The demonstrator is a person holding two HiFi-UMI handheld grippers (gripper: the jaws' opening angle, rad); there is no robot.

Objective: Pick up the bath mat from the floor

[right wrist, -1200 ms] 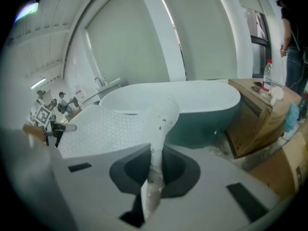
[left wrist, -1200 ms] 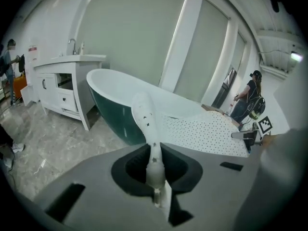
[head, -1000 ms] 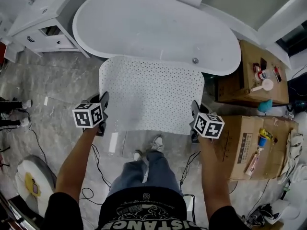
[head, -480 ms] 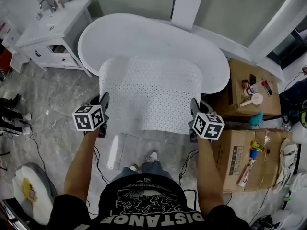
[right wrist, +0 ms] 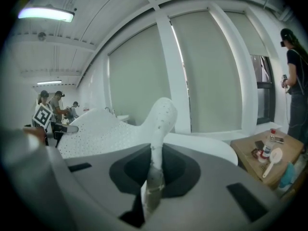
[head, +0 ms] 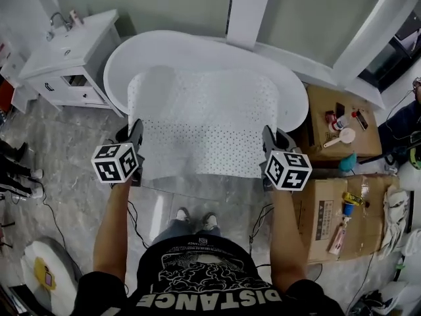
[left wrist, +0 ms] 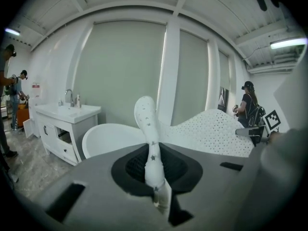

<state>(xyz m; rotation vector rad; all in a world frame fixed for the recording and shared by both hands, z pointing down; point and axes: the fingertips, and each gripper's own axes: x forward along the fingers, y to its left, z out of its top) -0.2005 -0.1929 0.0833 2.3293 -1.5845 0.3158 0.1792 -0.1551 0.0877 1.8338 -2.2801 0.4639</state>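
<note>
A white dotted bath mat (head: 204, 124) hangs spread flat in the air between both hands, its far edge over the white bathtub (head: 197, 48). My left gripper (head: 137, 151) is shut on the mat's near left corner, and the pinched edge stands up between the jaws in the left gripper view, mat (left wrist: 149, 143). My right gripper (head: 268, 151) is shut on the near right corner; the right gripper view shows the mat's edge (right wrist: 159, 129) clamped the same way, the sheet stretching away to its left.
A white vanity with a sink (head: 62, 61) stands at the left. Cardboard boxes (head: 339, 196) with small bottles and a brush stand at the right. Cables lie on the grey marble floor (head: 66, 143) by the person's feet. Other people (left wrist: 248, 109) stand around the room.
Both grippers have lifted the mat higher and carried it forward, so it now reaches over the tub's rim. The view has tilted up toward the wall.
</note>
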